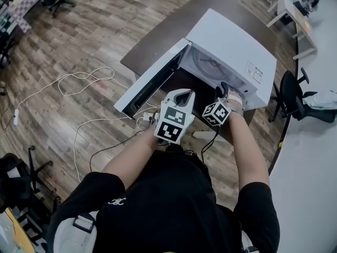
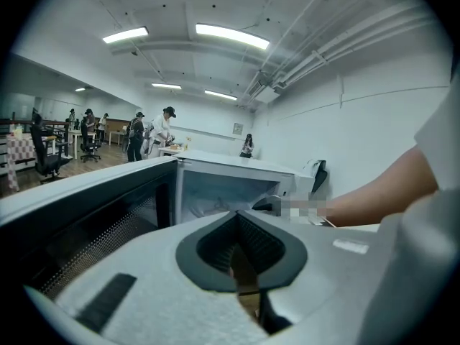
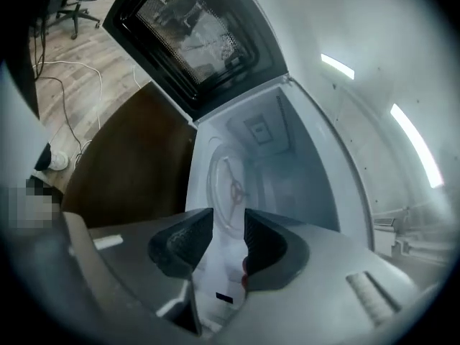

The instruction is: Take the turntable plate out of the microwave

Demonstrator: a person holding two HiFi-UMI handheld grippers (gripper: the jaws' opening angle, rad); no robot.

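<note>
Right gripper (image 3: 228,230), jaws apart, partly hides turntable plate (image 3: 227,172) inside microwave (image 3: 305,157).

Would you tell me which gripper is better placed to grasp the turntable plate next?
Right. The right gripper has its jaws open and aimed into the microwave at the turntable plate; the left gripper is shut, beside the door.

You're standing in an open-plan office or lab. Black swivel office chairs (image 1: 293,95) sit on brown wood-plank flooring (image 1: 79,41), with white desks (image 1: 293,18) upper right. Long fluorescent ceiling strips (image 2: 231,36) light people (image 2: 162,131) working far left.
</note>
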